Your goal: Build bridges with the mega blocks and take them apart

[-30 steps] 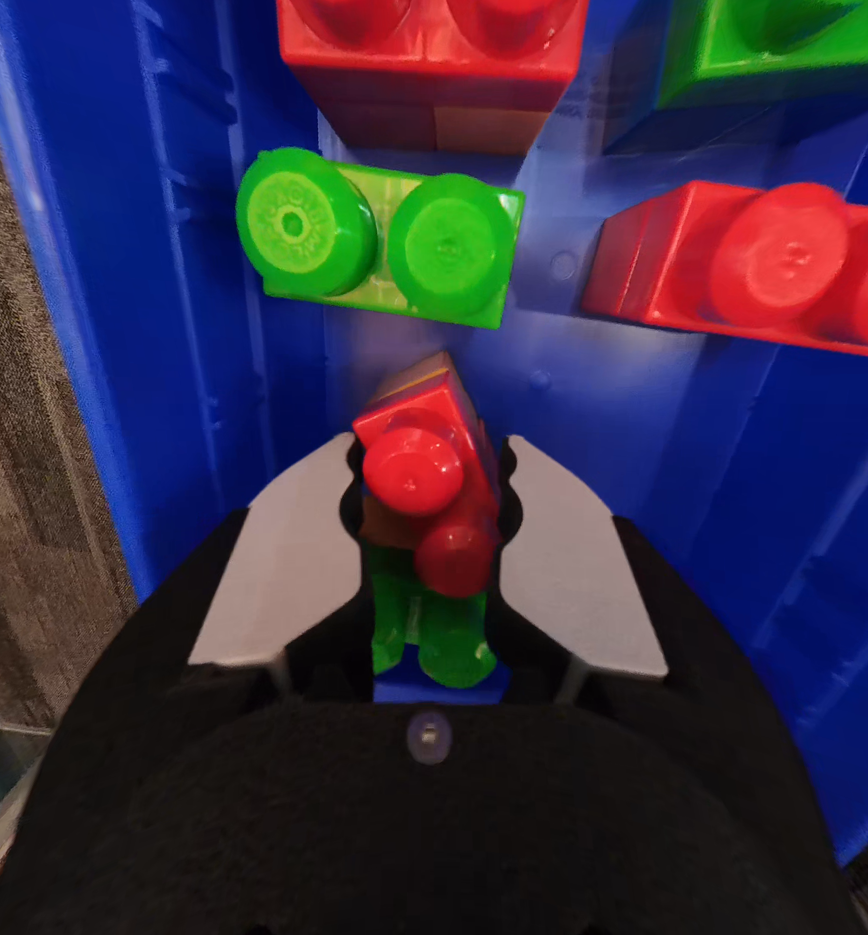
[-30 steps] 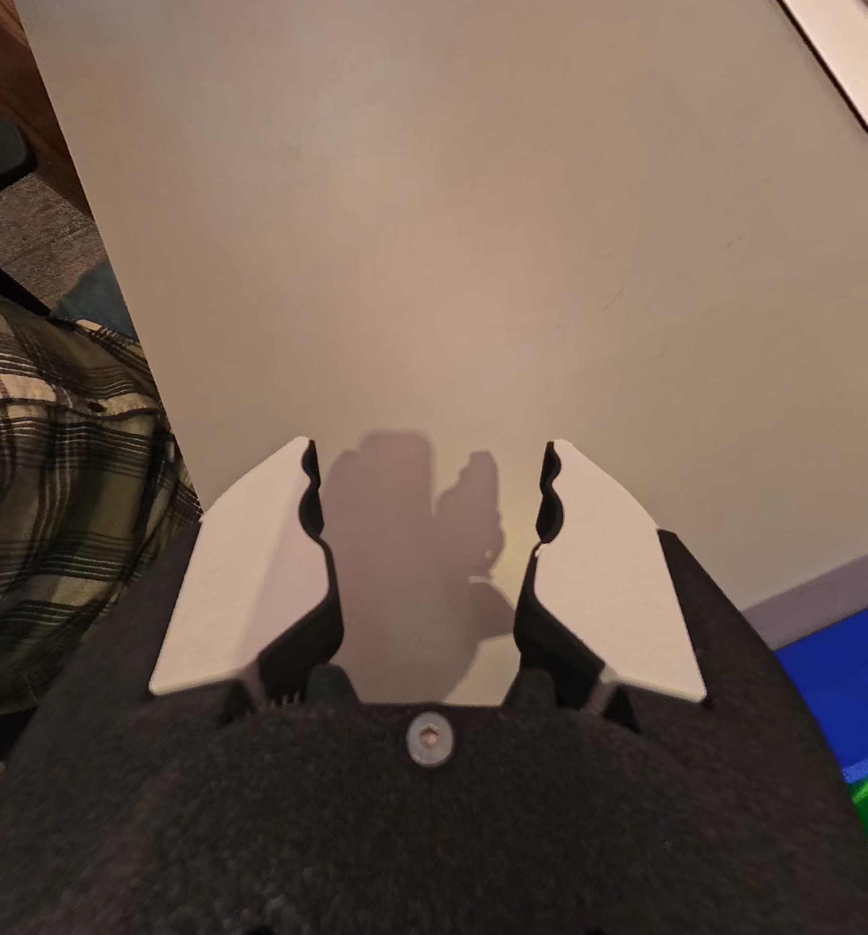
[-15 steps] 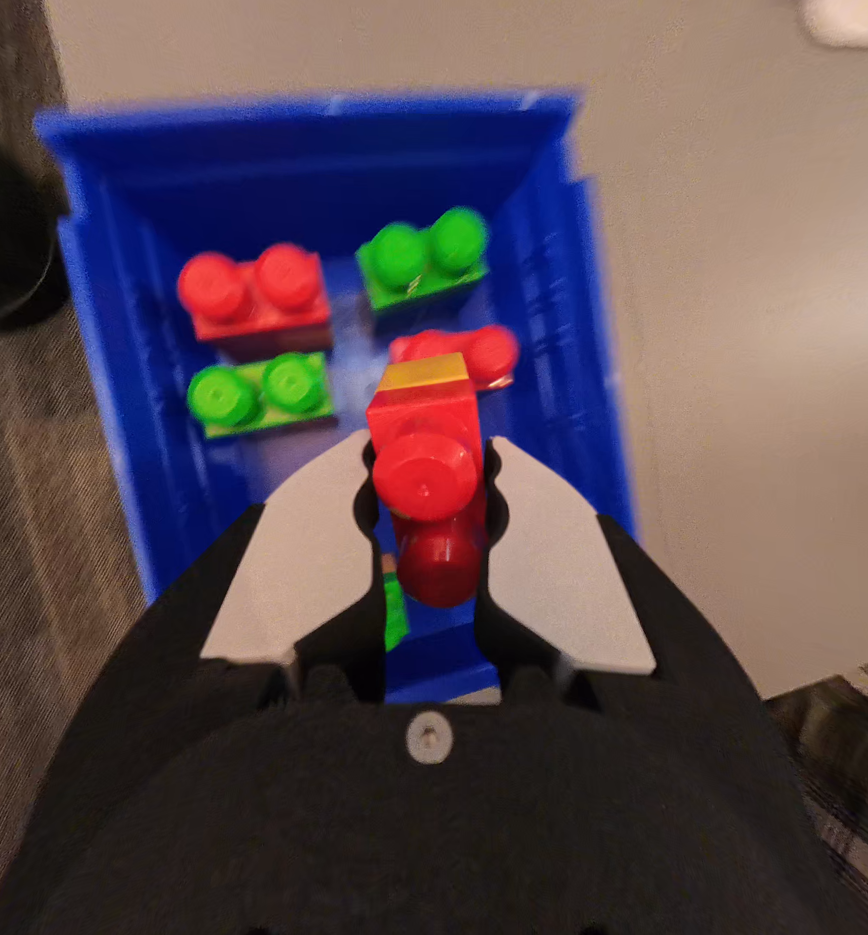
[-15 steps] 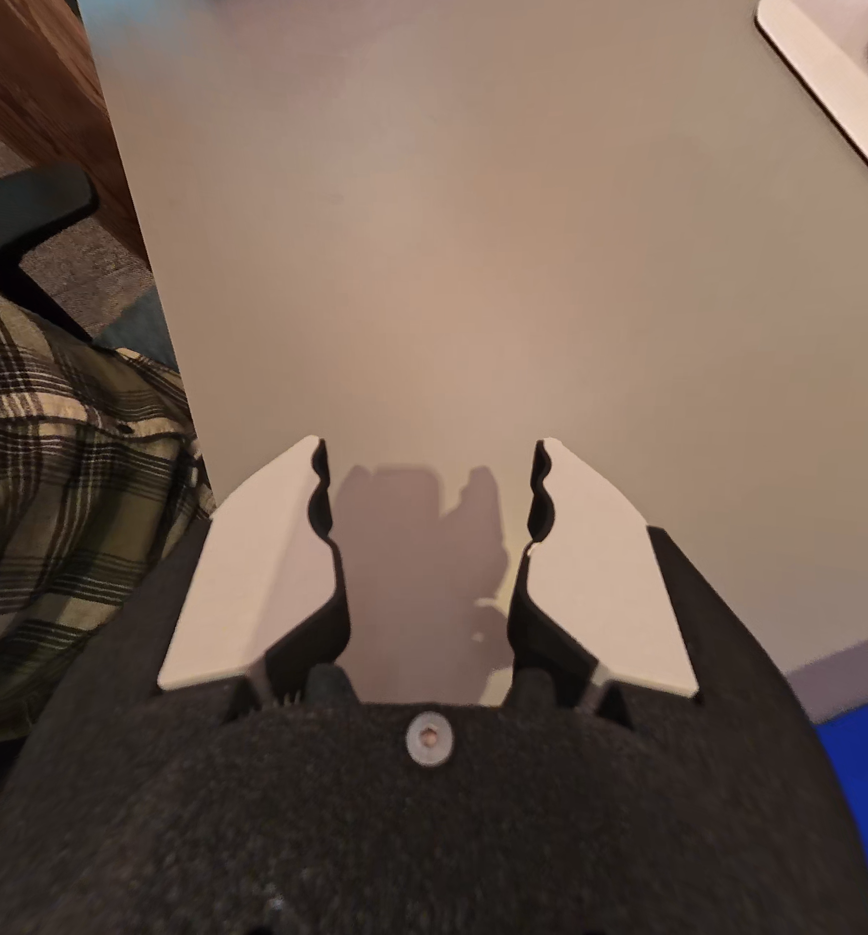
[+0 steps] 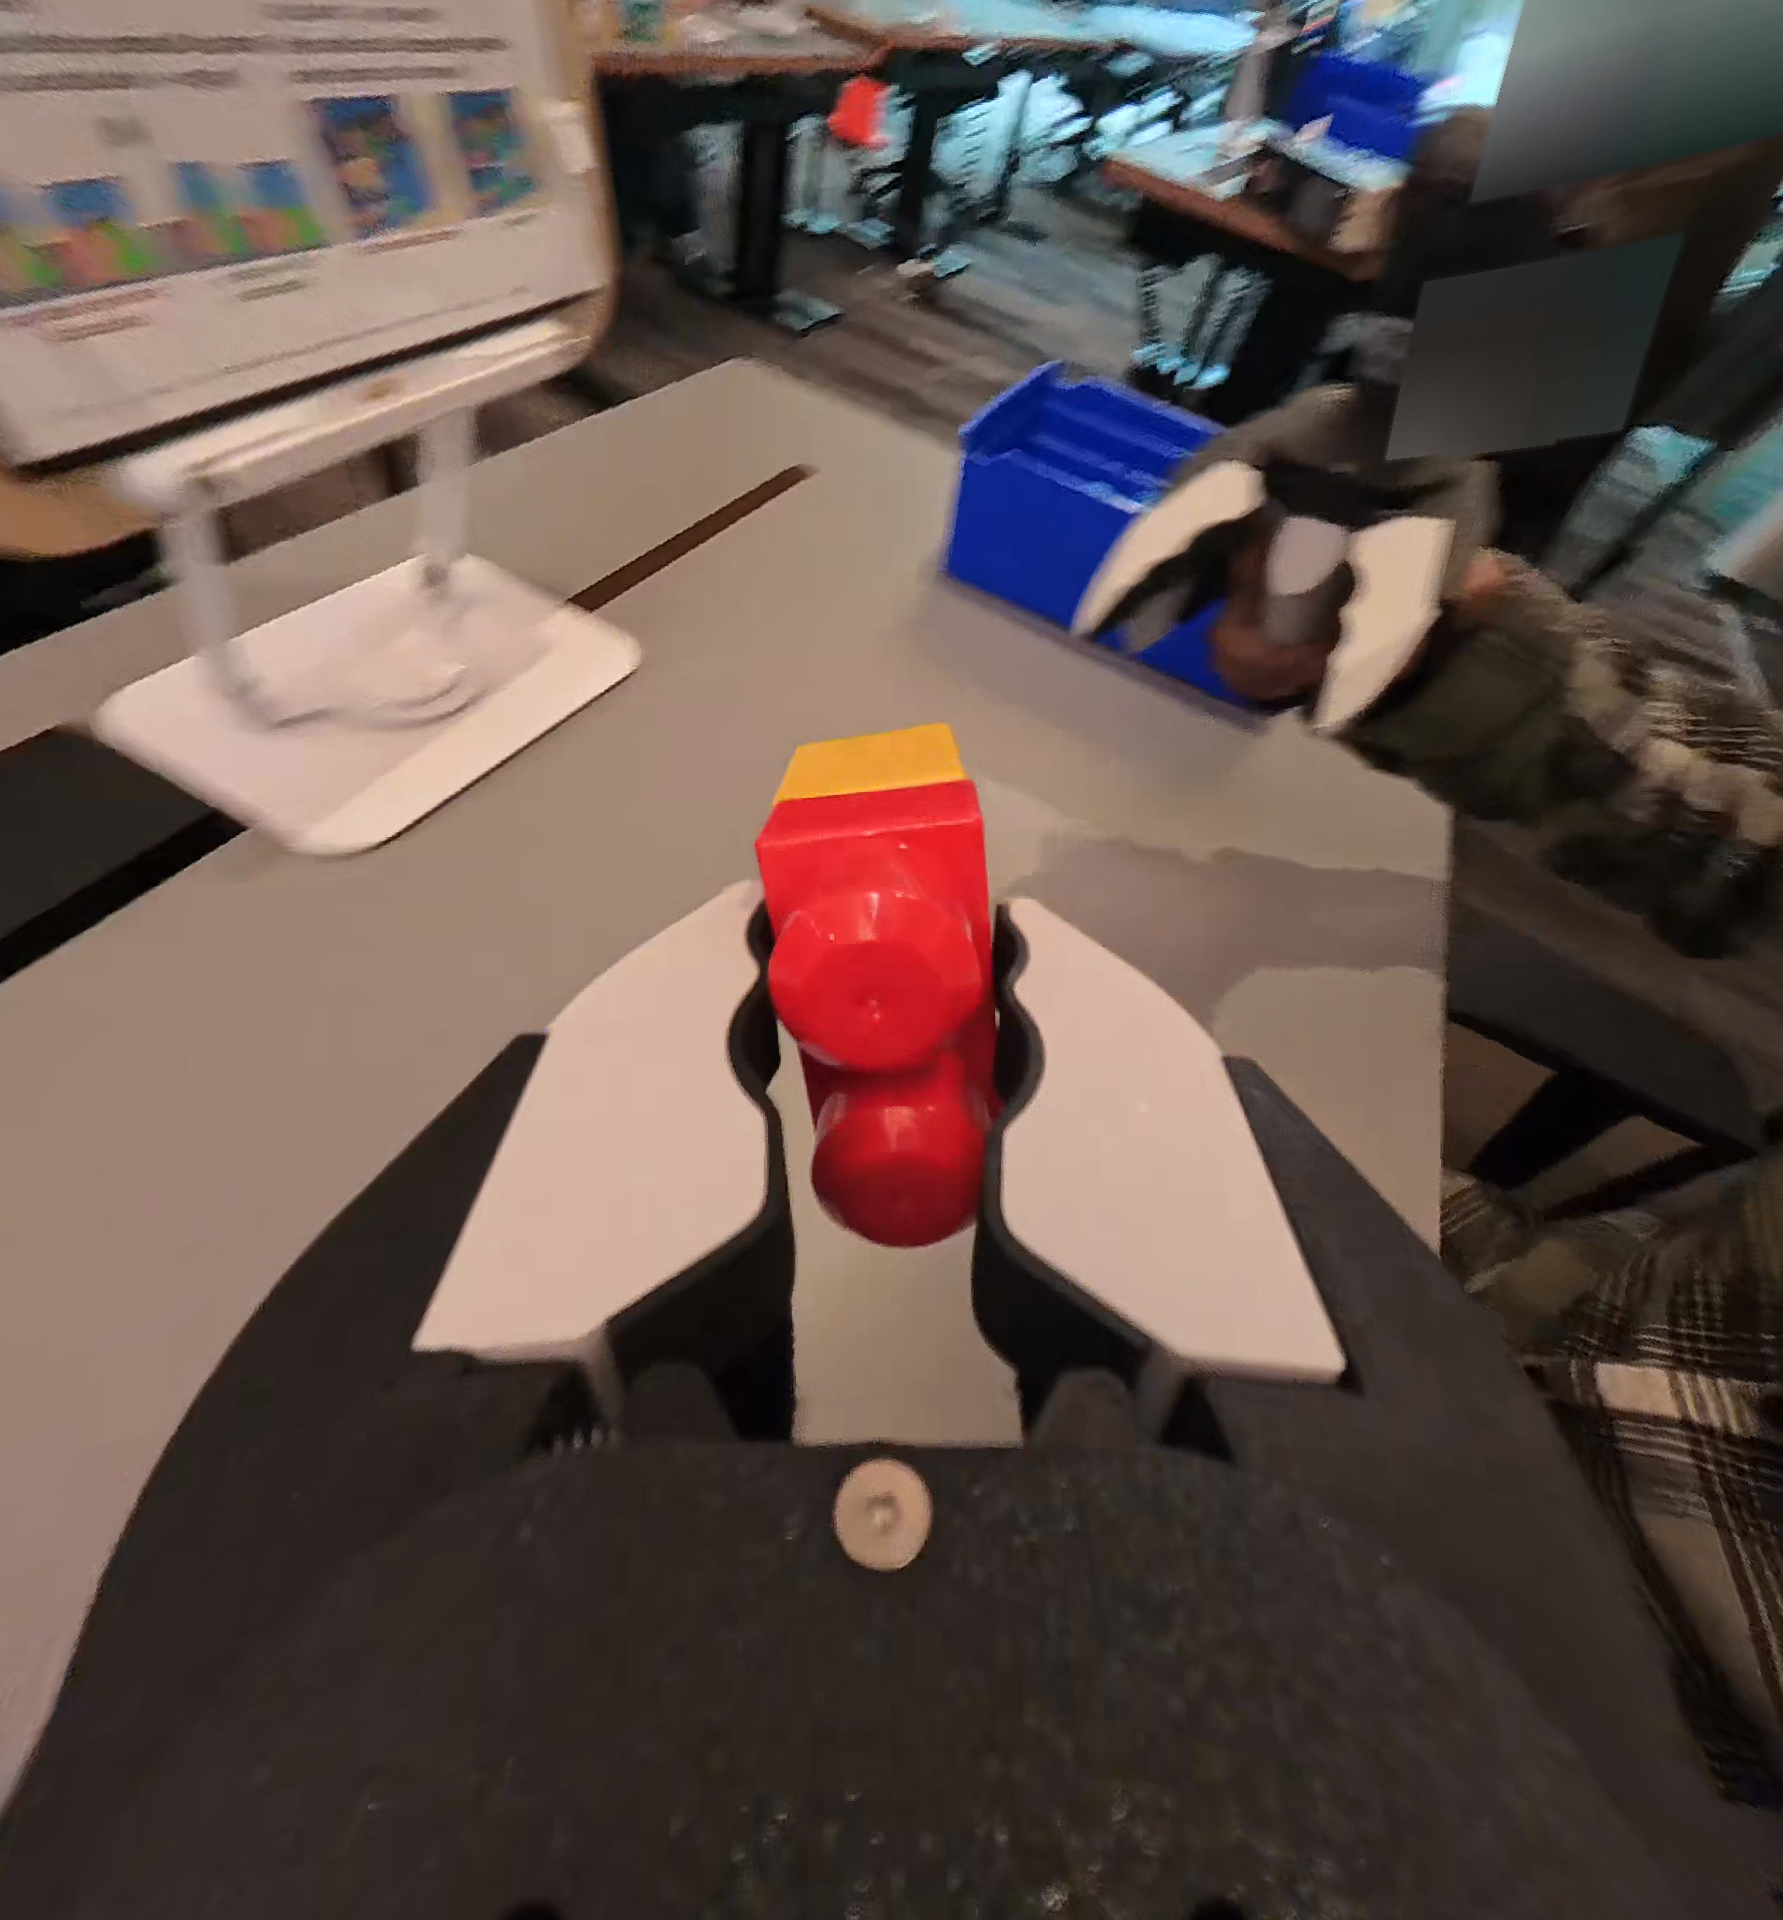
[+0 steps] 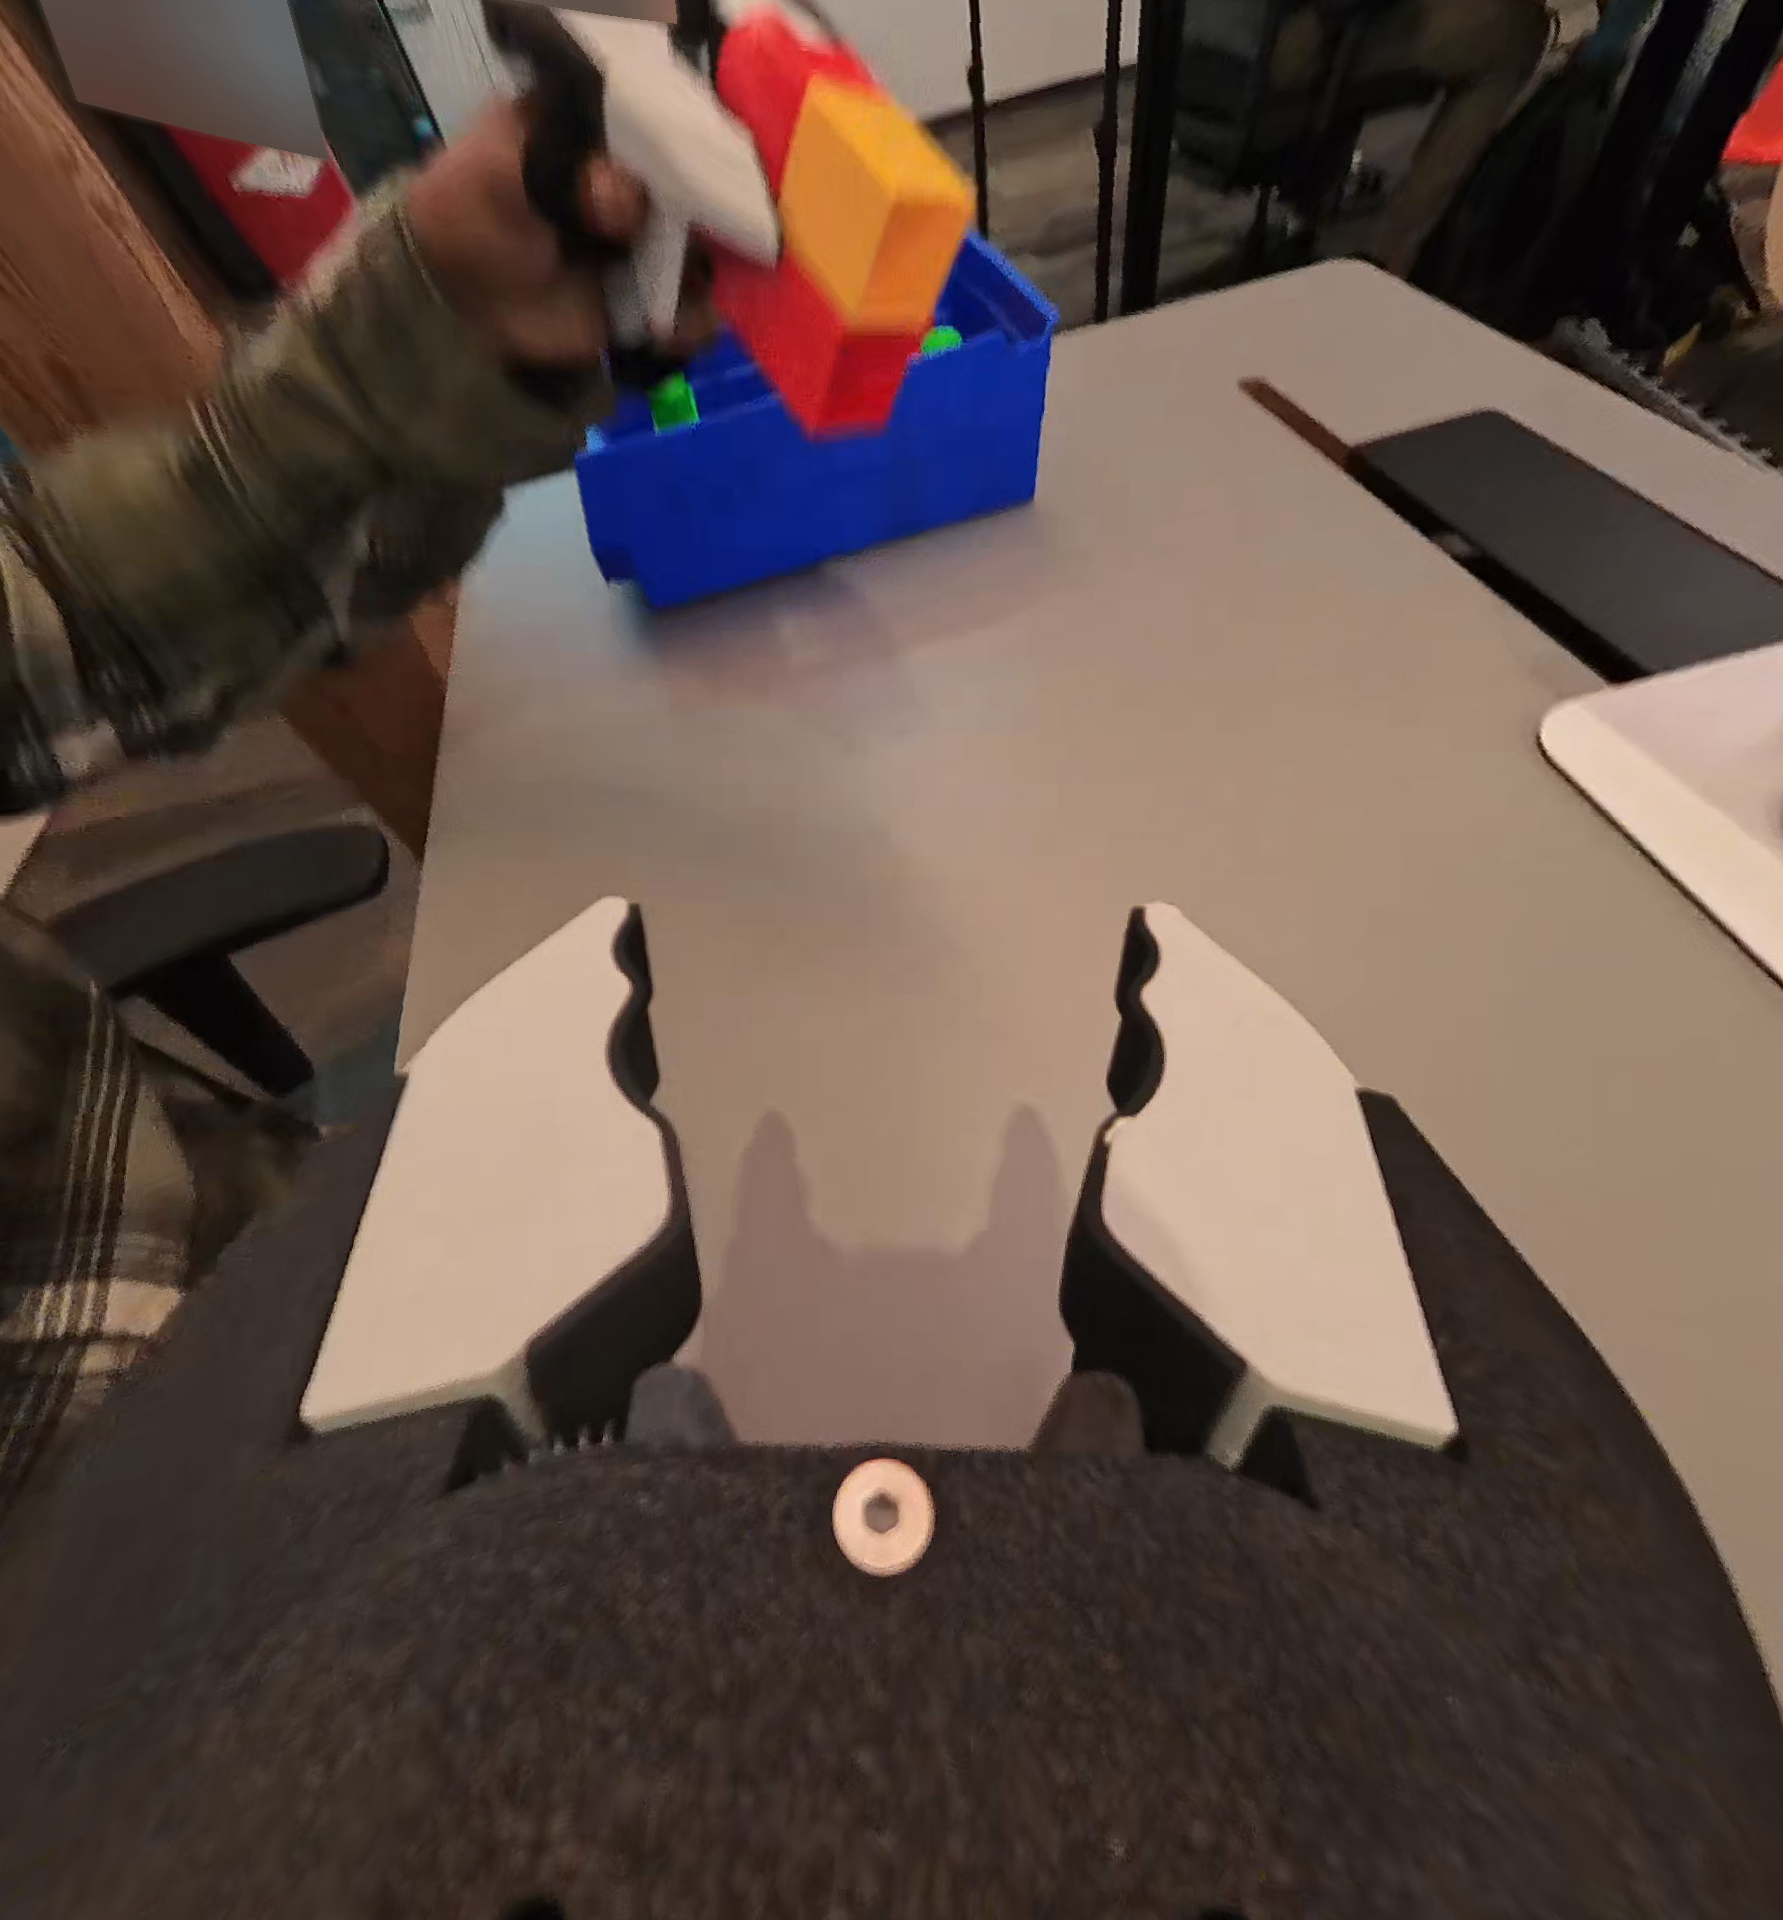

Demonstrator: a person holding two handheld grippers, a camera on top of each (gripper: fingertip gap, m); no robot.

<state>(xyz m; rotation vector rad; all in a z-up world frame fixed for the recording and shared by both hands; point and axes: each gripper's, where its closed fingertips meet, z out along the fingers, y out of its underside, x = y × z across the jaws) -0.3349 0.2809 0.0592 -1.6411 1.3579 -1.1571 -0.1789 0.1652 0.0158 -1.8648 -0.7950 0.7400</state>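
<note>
My left gripper [image 5: 876,920] is shut on a red two-stud block [image 5: 882,997], with a yellow-orange block [image 5: 871,764] joined to its far end. It holds them in the air above the grey table [image 5: 295,1039]. In the right wrist view the same stack [image 6: 845,249] hangs above the blue bin [image 6: 814,488], held by the hand-held left gripper's white finger [image 6: 689,166]. Green blocks [image 6: 674,400] lie in the bin. My right gripper [image 6: 882,925] is open and empty over the bare table; it also shows in the left wrist view [image 5: 1271,592] in front of the bin [image 5: 1043,499].
A white stand base [image 5: 378,696] carrying a printed board [image 5: 243,187] sits at the table's far left; it is also in the right wrist view [image 6: 1718,800]. A flat black object [image 6: 1573,540] lies at the right. A chair arm [image 6: 201,883] and a person's plaid sleeve [image 6: 243,468] are at the left.
My left gripper has lifted the red and yellow-orange blocks out of the blue bin and swung up over the table. My right gripper, still open, has tilted up so the bin is in view.
</note>
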